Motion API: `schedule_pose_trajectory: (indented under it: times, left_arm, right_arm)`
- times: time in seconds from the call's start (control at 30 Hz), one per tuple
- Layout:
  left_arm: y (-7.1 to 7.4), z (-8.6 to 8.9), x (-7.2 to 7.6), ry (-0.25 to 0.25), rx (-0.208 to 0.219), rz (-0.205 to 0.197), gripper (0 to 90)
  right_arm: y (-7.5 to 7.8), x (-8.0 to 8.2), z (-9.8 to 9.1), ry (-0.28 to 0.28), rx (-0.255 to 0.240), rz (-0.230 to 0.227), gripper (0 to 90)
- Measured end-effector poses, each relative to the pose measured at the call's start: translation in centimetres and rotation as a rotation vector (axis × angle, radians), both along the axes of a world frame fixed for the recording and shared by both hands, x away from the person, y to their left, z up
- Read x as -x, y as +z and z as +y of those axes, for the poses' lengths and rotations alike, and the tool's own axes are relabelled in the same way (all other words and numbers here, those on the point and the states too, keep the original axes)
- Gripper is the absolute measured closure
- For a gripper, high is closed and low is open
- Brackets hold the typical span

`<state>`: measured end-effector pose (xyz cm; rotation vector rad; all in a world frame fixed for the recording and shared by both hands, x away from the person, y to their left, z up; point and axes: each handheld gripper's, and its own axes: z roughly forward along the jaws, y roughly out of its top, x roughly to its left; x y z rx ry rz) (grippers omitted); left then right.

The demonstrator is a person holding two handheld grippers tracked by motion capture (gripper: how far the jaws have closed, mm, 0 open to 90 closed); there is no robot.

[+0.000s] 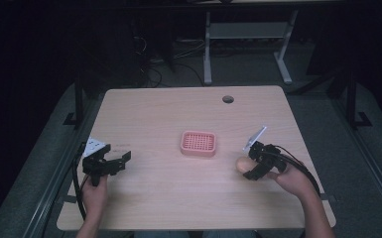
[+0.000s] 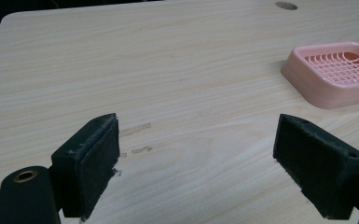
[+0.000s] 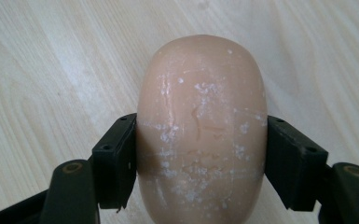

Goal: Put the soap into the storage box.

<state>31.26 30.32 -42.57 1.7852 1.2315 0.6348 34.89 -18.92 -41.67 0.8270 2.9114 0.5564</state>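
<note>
A tan oval bar of soap point(image 3: 200, 126) sits between the two black jaws of my right gripper point(image 3: 200, 163), which is shut on its sides. From above, the soap point(image 1: 241, 165) shows at the tip of the right gripper point(image 1: 250, 166), low over the table at the right. A pink slotted soap dish point(image 1: 198, 143) lies at the table's middle, left of the soap. My left gripper point(image 1: 121, 161) rests at the table's left side, and its jaws point(image 2: 196, 158) stand wide open over bare wood. The pink dish point(image 2: 335, 74) lies ahead and to its right.
The light wooden table point(image 1: 178, 198) has a round cable hole point(image 1: 227, 98) near its far edge. Dark floor, cables and a white desk frame point(image 1: 248, 34) lie beyond the table. Faint scuff marks point(image 2: 137, 130) show on the wood near the left jaw.
</note>
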Motion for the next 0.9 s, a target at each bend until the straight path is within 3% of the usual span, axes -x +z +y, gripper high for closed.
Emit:
schedule_pose_trajectory:
  times: [0.9]
  left_arm:
    - [0.0, 0.0, -0.1, 0.013, 0.017, -0.001, 14.2]
  right_arm:
    - [2.4, -2.0, 2.1, 0.053, -0.025, -0.033, 32.0]
